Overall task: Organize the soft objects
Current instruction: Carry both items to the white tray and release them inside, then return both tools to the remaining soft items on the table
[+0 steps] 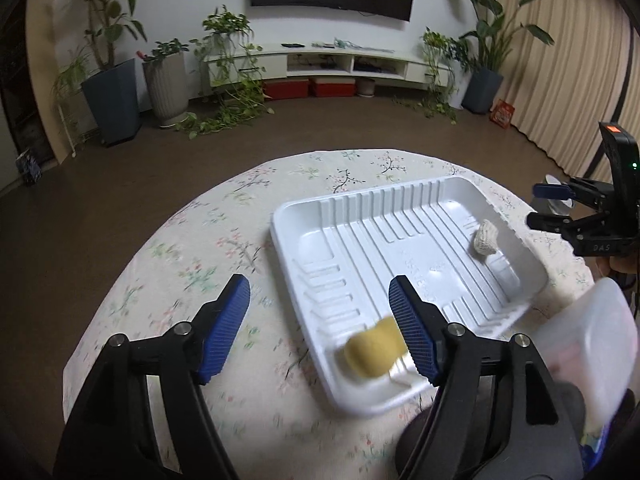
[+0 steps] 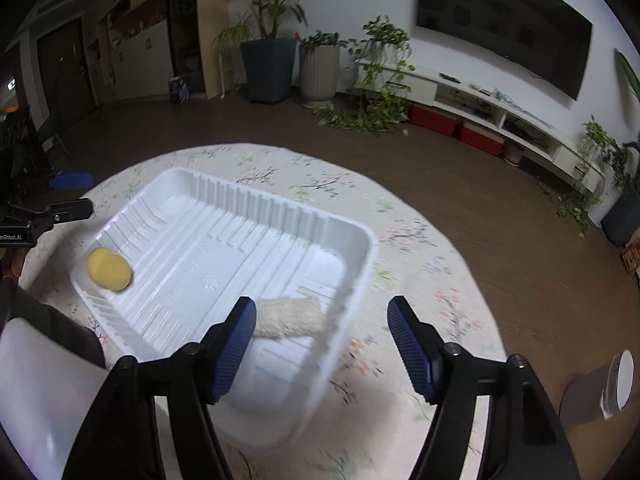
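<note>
Round flowered bench point(image 1: 208, 248) | white tray point(image 1: 400, 408) holding yellow sponge point(image 1: 374, 354) near left rim, knitted pad point(image 1: 485, 238) opposite | left tongs point(image 1: 320, 330), right tongs point(image 2: 322, 348) gaping, empty | risk: light tray sliding or tipping if nudged; blurred sponge possibly rolling.

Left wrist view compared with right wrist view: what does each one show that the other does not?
Only the left wrist view shows the beige curtain. Only the right wrist view shows the grey cylinder on the table and the dark door. Both show the white tray, the yellow soft toy, the beige knitted piece, and both open grippers: left gripper, right gripper.
</note>
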The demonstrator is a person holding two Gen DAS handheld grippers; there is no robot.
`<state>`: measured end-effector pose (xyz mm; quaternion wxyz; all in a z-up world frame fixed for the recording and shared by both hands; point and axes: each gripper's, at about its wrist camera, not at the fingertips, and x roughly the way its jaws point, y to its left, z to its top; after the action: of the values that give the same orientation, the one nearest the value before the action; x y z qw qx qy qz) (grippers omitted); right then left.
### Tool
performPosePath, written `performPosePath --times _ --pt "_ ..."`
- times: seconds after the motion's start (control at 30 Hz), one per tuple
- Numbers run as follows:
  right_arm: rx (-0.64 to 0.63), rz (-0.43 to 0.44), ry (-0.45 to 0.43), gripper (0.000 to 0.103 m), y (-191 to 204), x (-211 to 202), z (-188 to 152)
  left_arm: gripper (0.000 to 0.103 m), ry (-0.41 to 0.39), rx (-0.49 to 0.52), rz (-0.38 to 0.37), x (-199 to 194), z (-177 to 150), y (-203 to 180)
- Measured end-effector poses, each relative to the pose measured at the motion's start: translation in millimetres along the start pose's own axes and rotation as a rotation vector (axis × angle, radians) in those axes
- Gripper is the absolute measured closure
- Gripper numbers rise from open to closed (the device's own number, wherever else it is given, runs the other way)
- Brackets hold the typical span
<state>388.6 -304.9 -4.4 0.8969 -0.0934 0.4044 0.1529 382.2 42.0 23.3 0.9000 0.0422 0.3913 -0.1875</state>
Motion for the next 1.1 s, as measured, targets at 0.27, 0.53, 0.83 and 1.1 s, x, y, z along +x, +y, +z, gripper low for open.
performPosePath --times 0.27,0.53,0.83,1.1 --pt "0.07 0.031 -0.036 0.0 -8.7 -48.3 -25.9 0.0 -0.07 -0.058 0.029 -44.2 -28.6 1.4" --pt "0.114 0.022 -0.085 0.0 -6.2 -80.2 -44.9 0.0 -0.115 -0.111 0.049 -73.5 -37.6 0.5" --pt "0.176 -0.027 -0.111 0.0 -16.5 -108.8 -63.6 0.0 -0.131 -0.147 0.031 -96.8 -55.4 0.3" --pt "0.202 -0.026 -0.118 0.0 -0.8 -142.4 -104.4 0.0 -0.126 -0.144 0.002 -132.3 -111.0 -20.8"
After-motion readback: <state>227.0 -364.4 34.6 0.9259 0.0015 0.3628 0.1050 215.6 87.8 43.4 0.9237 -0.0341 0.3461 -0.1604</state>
